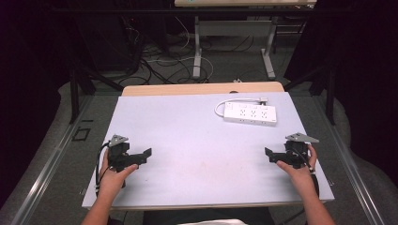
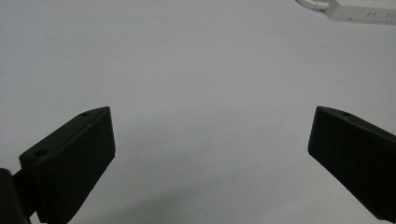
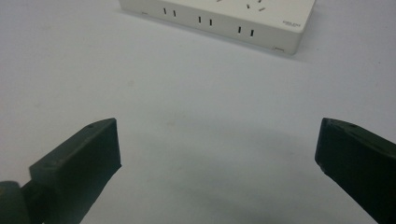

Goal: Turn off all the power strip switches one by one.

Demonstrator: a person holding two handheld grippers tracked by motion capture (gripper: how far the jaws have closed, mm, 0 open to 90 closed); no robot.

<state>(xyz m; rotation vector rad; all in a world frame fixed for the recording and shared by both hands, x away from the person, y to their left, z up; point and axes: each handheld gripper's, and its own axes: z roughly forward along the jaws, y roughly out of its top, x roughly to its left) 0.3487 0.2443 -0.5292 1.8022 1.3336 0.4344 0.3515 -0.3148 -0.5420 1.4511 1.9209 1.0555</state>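
Observation:
A white power strip [image 1: 250,113] lies flat at the back right of the table, its short white cable [image 1: 220,107] looping off its left end. In the right gripper view the power strip [image 3: 219,18] is at the top, its sockets facing up. The left gripper view catches a corner of the power strip [image 2: 359,10] at top right. My left gripper [image 1: 146,155] rests low at the front left, open, nothing between its jaws. At the front right my right gripper [image 1: 268,153] is open too, holding nothing, a good way in front of the strip.
The table [image 1: 187,140] has a pale grey top with a wooden strip along its back edge. Behind it stand a second table's legs [image 1: 198,56] and loose cables [image 1: 155,61] on the floor. A broad bare stretch lies between the two grippers.

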